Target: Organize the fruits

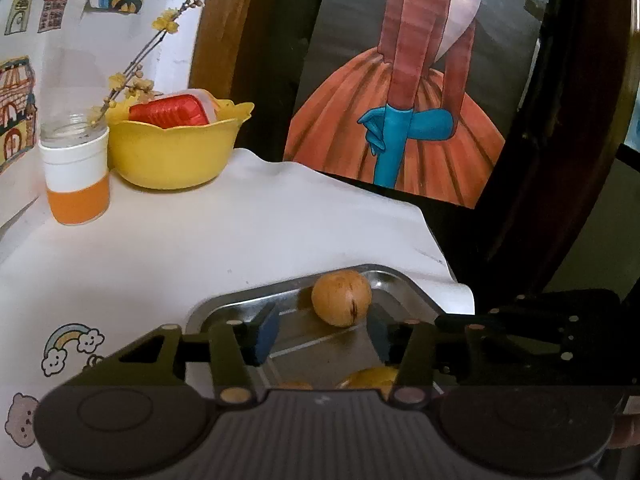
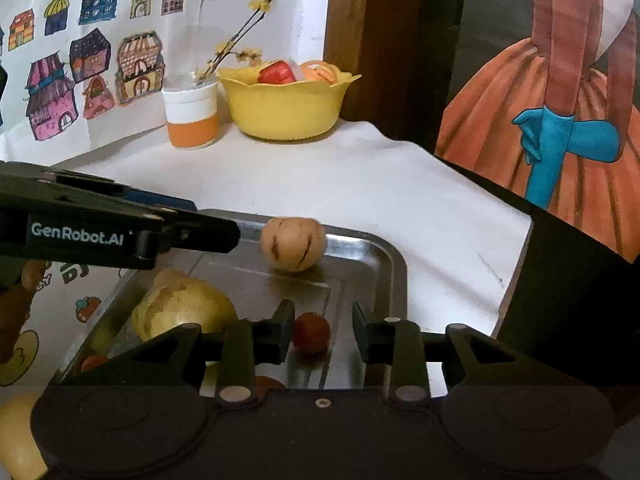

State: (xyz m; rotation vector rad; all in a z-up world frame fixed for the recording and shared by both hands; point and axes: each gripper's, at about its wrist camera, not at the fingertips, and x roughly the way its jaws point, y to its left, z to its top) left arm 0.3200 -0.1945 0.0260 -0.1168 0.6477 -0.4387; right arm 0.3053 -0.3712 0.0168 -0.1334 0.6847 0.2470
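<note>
- Evidently a pick is being set up: the left gripper (image 1: 320, 330), jaws spread and empty, lines up just short of the striped round fruit (image 1: 341, 298) at the metal tray's (image 2: 384, 264) far edge.
- Meanwhile the right gripper (image 2: 322, 336), jaws also parted, brackets the small red fruit (image 2: 311, 332) nearer on that tray without pinching it.
- Next, I judge, either should advance slightly, then close gently.

The surface (image 2: 360, 184) is covered by a white cloth. Behind it, a white wall (image 2: 312, 8) is hung with children's drawings of coloured houses (image 2: 80, 64). A dark wooden frame (image 2: 360, 40) is seen beside a painting of an orange-skirted figure (image 1: 404, 120). Soft daylight is cast throughout.
</note>
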